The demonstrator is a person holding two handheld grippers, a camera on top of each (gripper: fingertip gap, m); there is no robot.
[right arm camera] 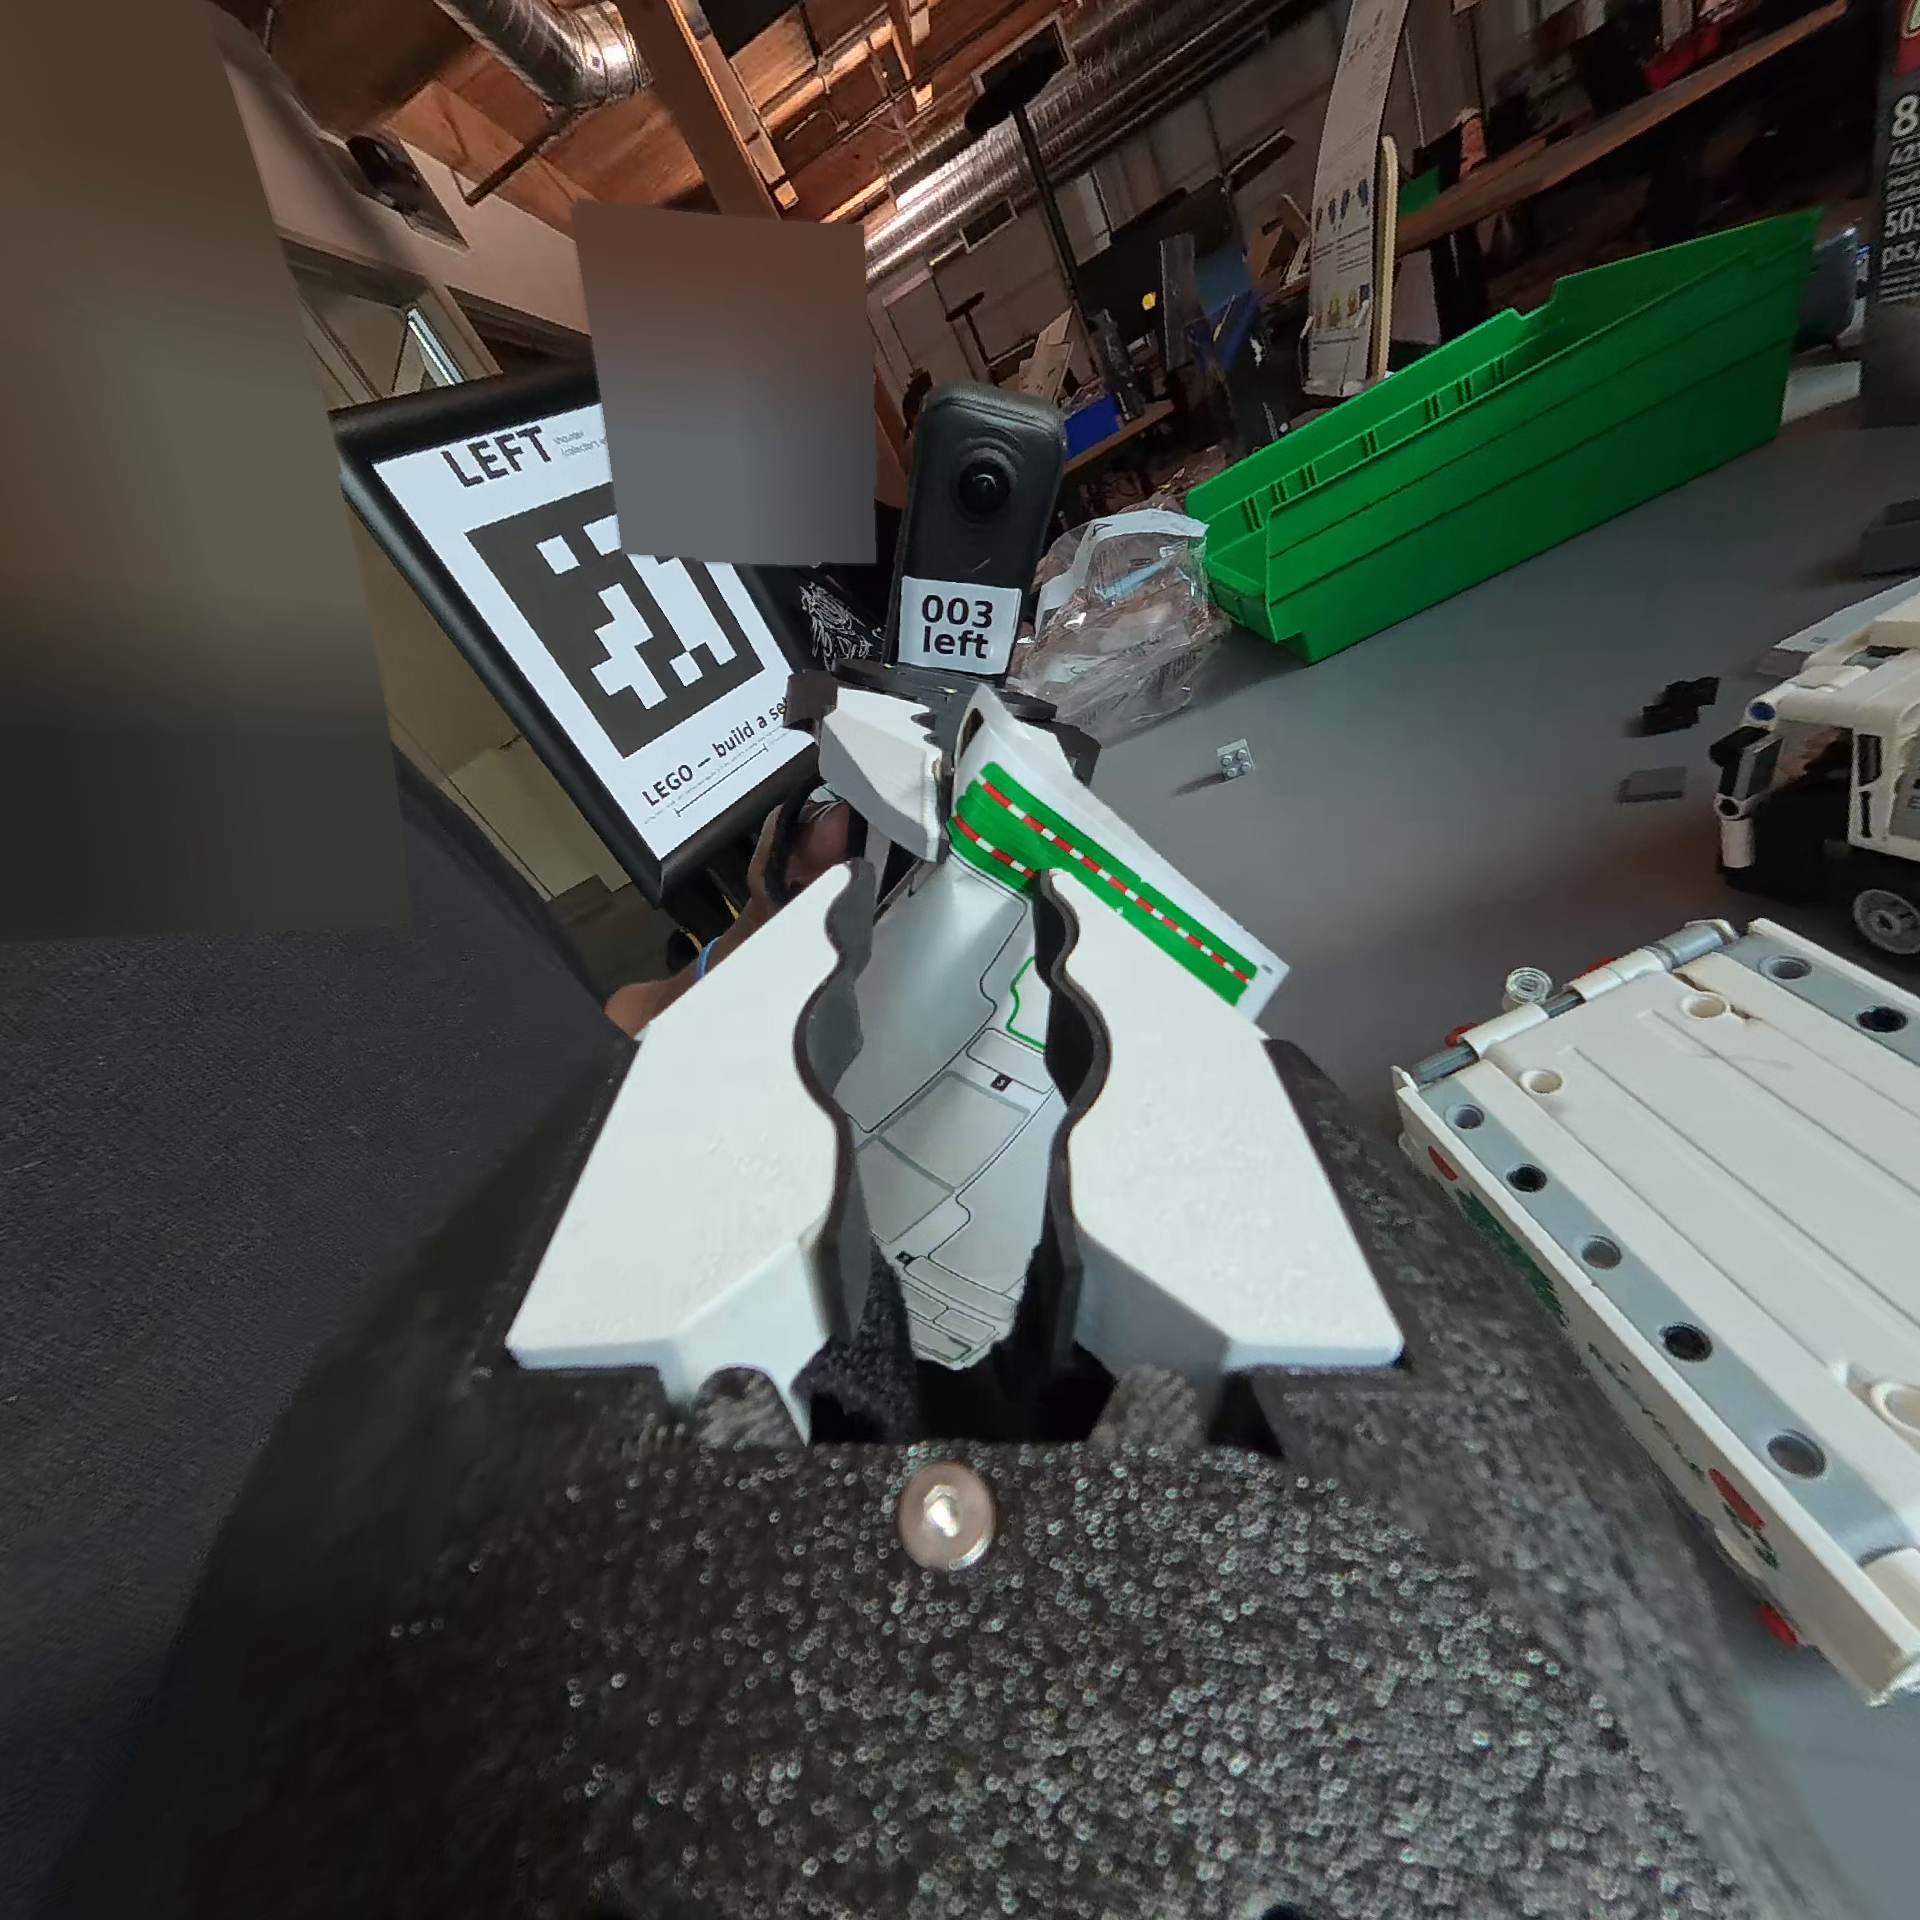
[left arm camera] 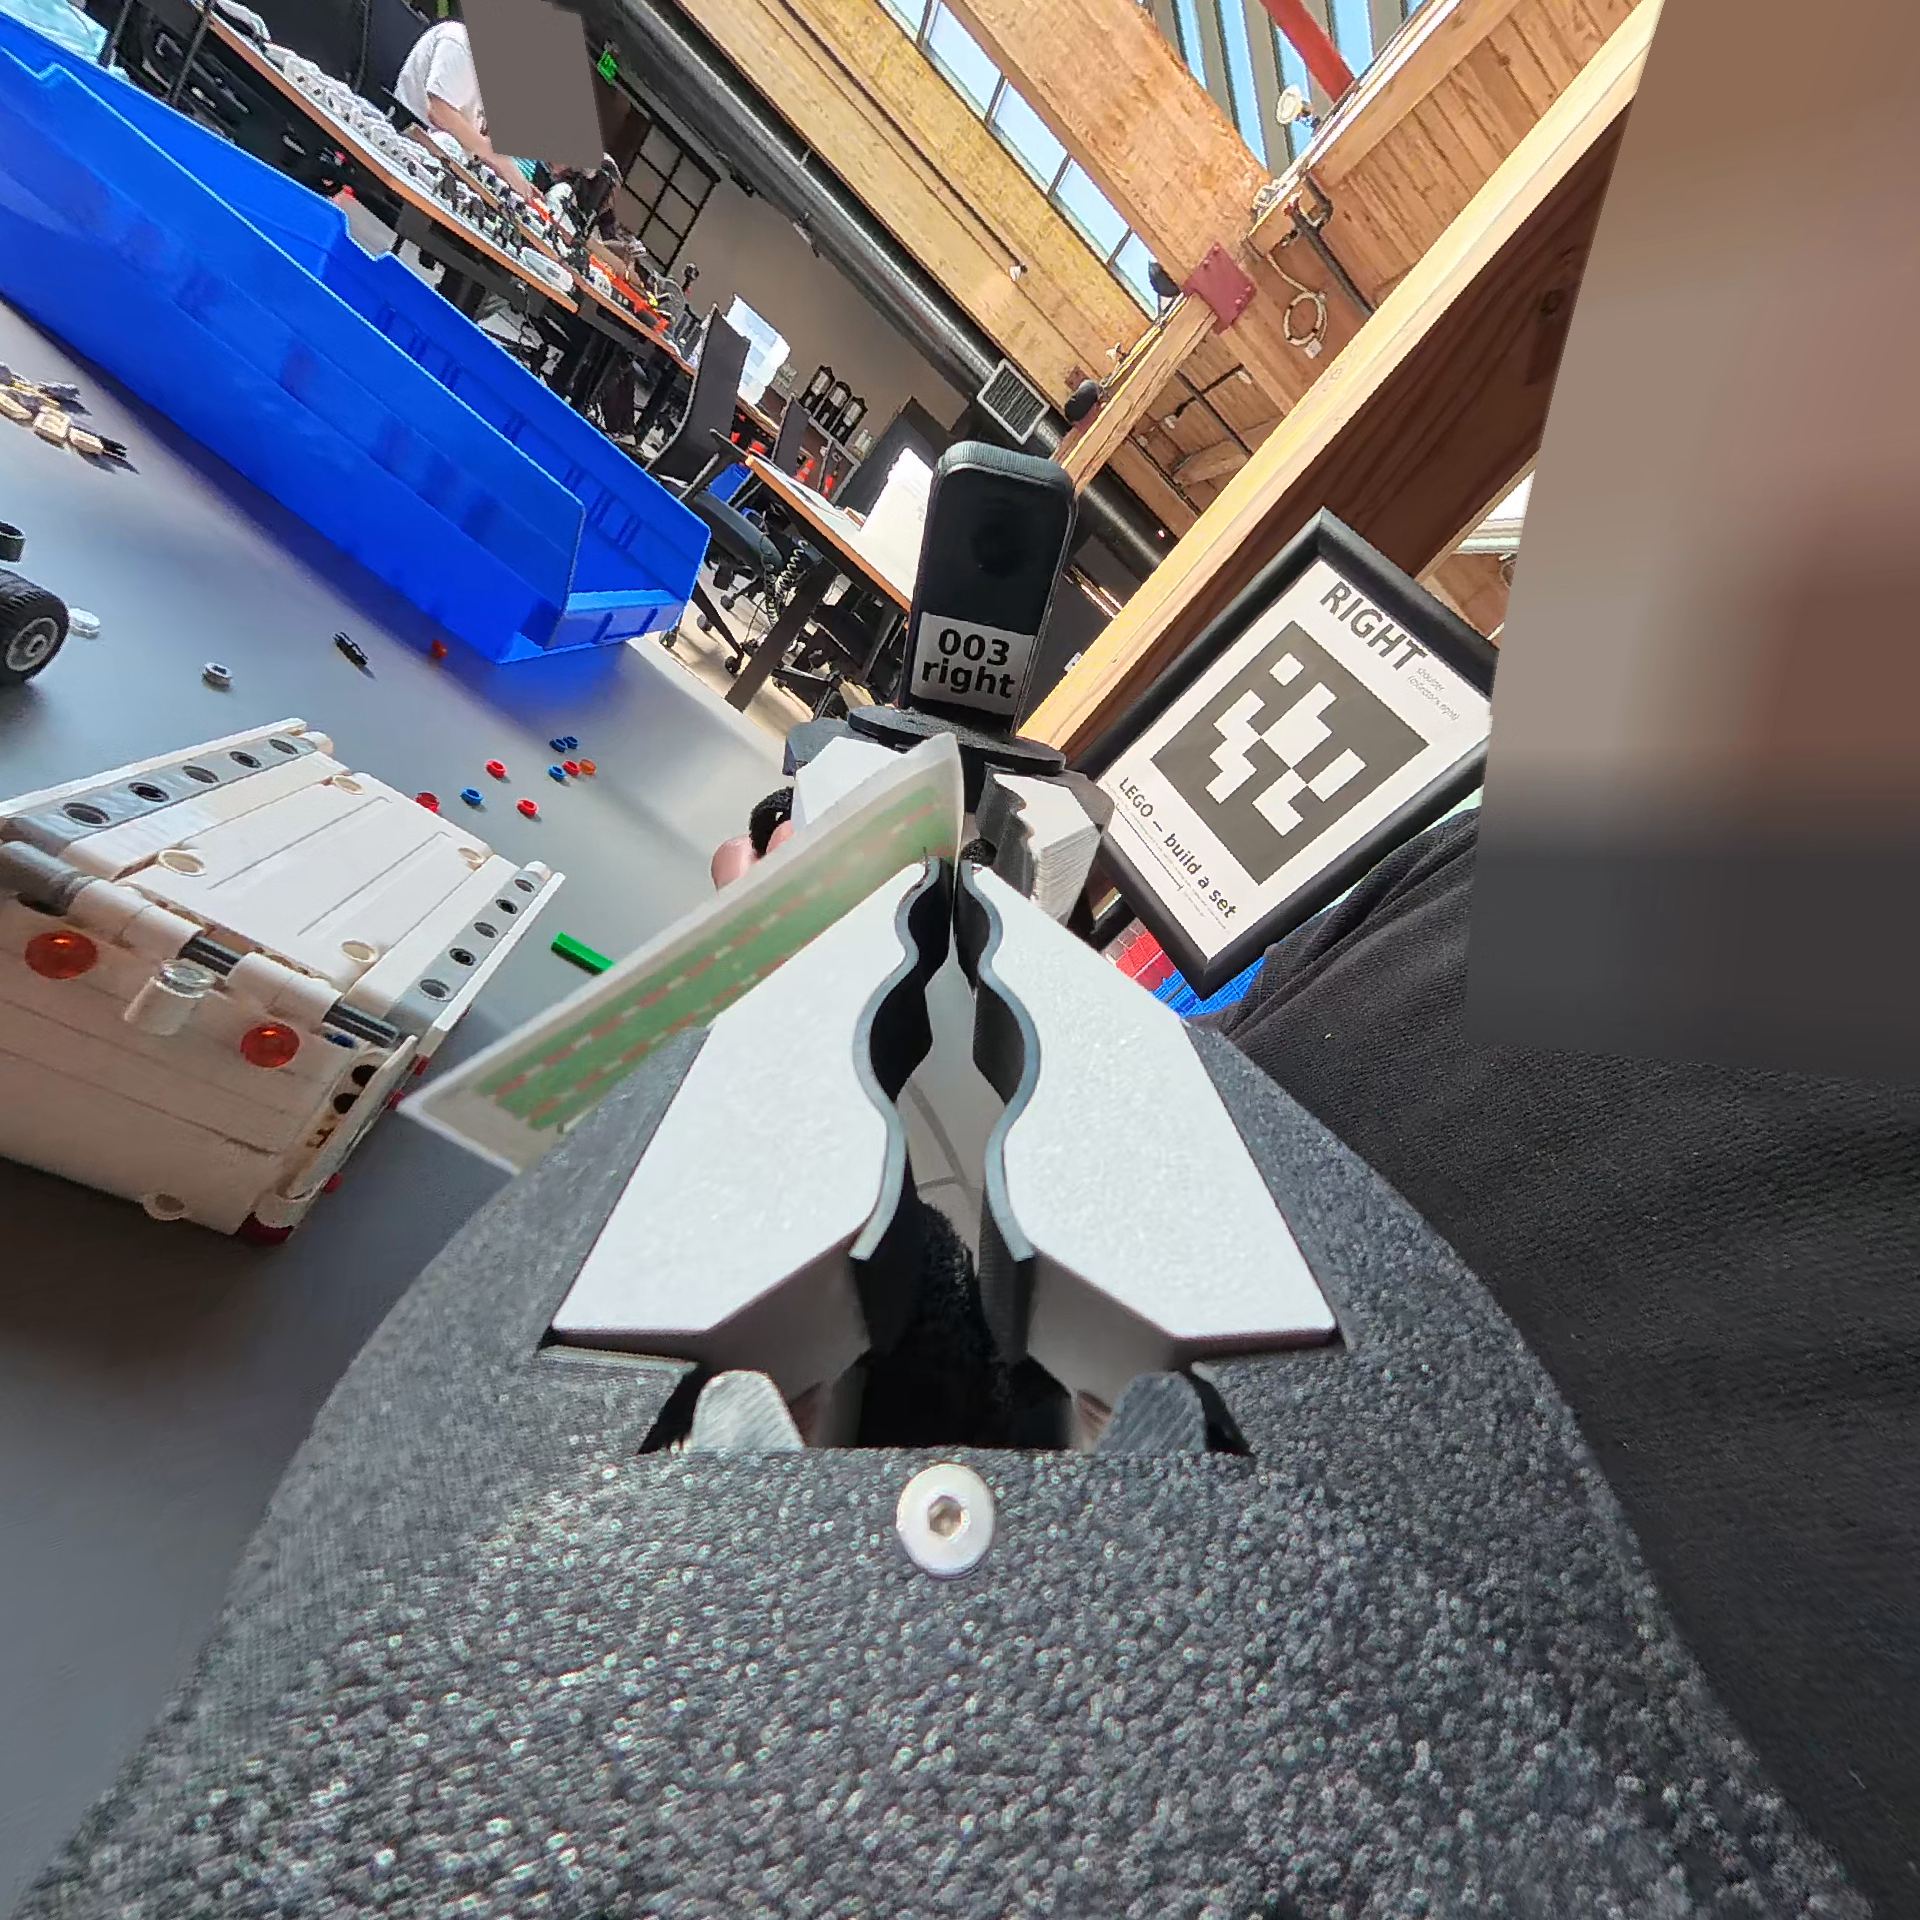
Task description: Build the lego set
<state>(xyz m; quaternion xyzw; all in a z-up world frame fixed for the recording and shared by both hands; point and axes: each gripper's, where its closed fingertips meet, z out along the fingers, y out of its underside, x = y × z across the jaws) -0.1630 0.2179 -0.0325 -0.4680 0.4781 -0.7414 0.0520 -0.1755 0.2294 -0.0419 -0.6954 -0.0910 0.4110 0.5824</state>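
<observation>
Right wrist view: both tongs (right arm camera: 945,883) pinch the thin, floppy sticker sheet (right arm camera: 1122,894); best held by its edges.

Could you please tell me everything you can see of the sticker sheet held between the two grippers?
The sticker sheet is thin, glossy white paper bearing green strips with red-and-white dashes, plus outlines where stickers have been peeled off. It hangs in the air above the grey table, bent, pinched at one end by the left gripper and running between the right gripper jaws.
</observation>
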